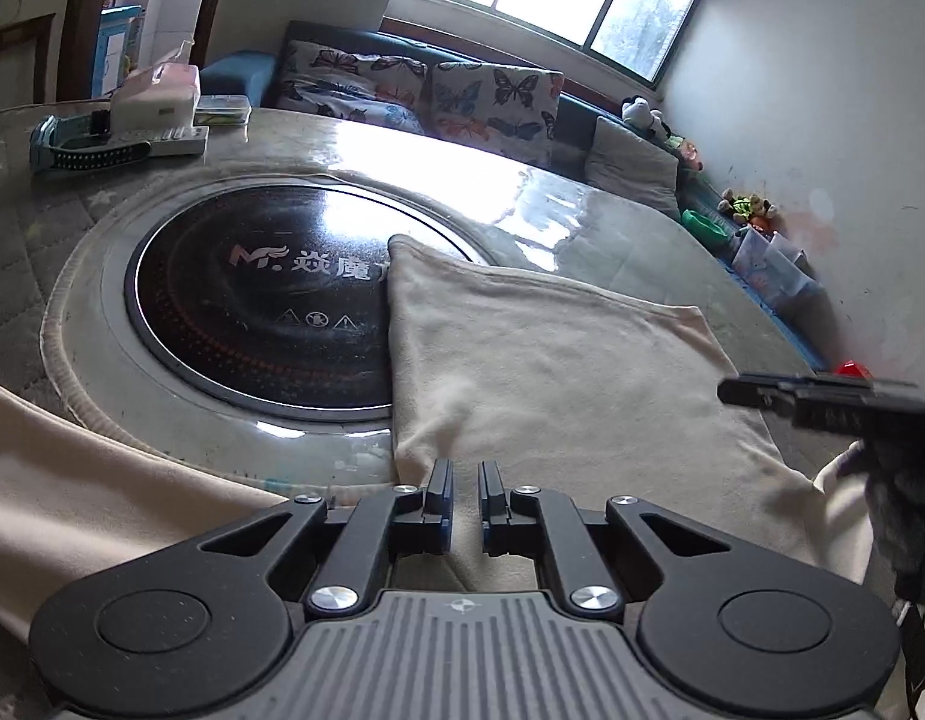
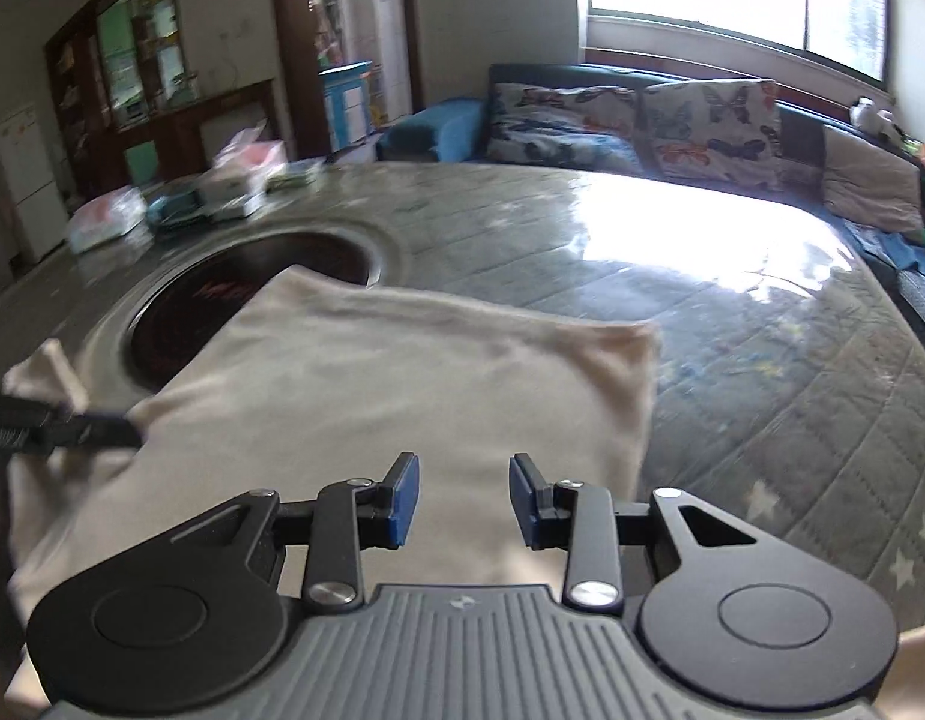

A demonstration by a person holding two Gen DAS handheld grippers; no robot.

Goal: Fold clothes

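Where the round black heater plate (image 1: 264,306) sits sunk in the middle of the quilted surface (image 2: 762,360), it serves as the landmark for this entry.

Item 1: cream garment (image 1: 552,372), folded to a rough rectangle, lying flat on the surface; its far corner overlaps the rim of the heater plate, the rest spreads away from the plate toward the near edge. A loose part of the same cream cloth (image 1: 72,480) trails on the near side of the plate.

Item 2: left tool (image 1: 465,492), over the near edge of the garment, on the near side of the plate. Jaws narrow, a slim gap between them, nothing seen held in its own view; in the right wrist view its tip meets a raised bit of cloth, grip unclear.

Item 3: right tool (image 2: 464,495), above the garment's near part, farther from the plate. Jaws wide apart, empty.

Item 4: tissue packs and boxes (image 2: 240,174), beyond the plate at the far edge.
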